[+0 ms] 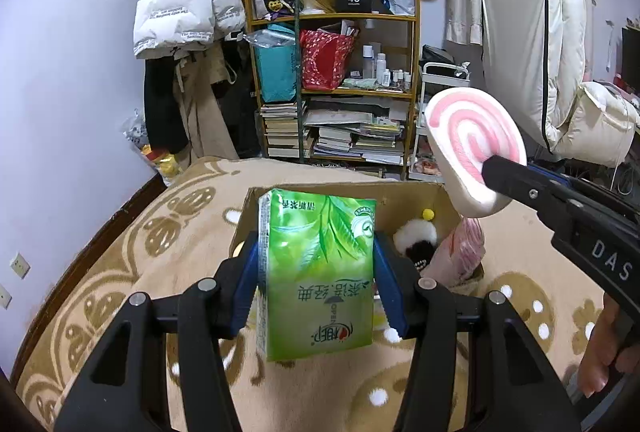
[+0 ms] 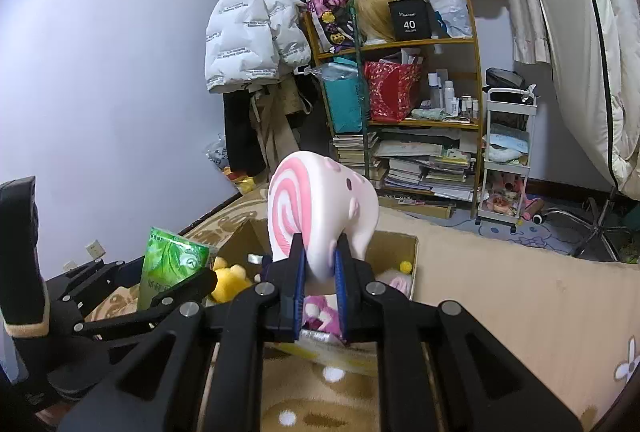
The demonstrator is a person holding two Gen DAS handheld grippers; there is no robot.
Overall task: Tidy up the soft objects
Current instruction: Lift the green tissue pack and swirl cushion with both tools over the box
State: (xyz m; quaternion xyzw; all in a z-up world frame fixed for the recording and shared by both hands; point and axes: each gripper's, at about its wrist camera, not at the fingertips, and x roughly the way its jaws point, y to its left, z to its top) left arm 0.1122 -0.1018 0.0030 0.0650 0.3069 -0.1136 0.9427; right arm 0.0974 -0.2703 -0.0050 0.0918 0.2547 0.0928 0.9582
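Right wrist view, beige patterned blanket (image 2: 500, 292), cluttered bookshelf (image 2: 404, 104), lavender wall (image 2: 120, 92)

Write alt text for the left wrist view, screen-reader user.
The left gripper clamps a green tissue pack above an open cardboard box of plush toys on a beige blanket. At right, the right gripper holds a pink-and-white swirl toy above the box.

Both grippers — left (image 1: 316, 272), right (image 2: 320, 272) — clamped, loaded.
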